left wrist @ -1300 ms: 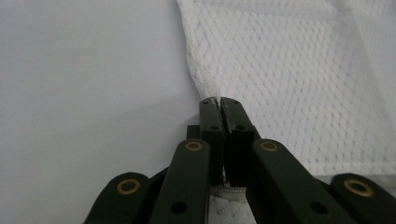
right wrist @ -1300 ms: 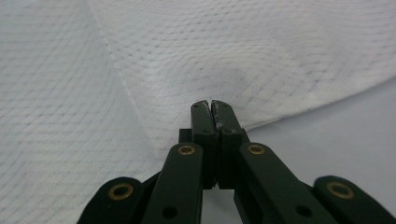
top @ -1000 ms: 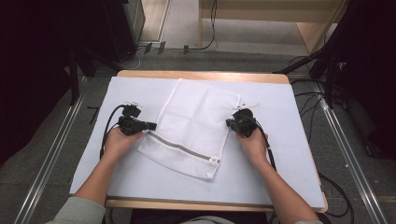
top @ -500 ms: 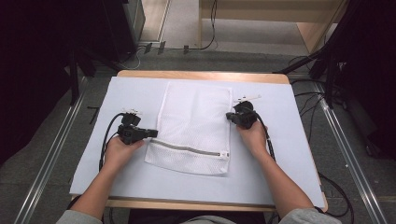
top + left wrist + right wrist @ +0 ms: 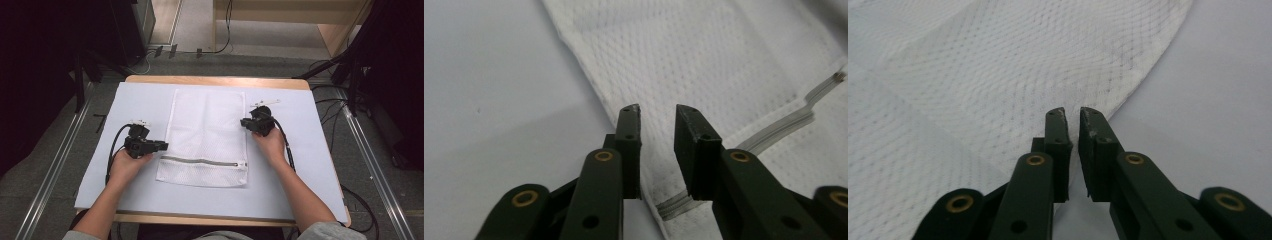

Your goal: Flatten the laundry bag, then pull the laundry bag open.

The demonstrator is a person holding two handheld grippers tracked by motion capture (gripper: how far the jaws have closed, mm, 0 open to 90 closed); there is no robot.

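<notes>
High view has your mesh bag flat mid-desk, zip toward you. Your left claw at its left edge and right claw at its right edge have just been opening; each stands slightly parted, pinching nothing. You look done spreading; next calls for backing off without snagging mesh.

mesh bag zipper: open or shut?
Shut: the grey zipper runs as one closed line across the white mesh laundry bag, pull at its right end.
</notes>
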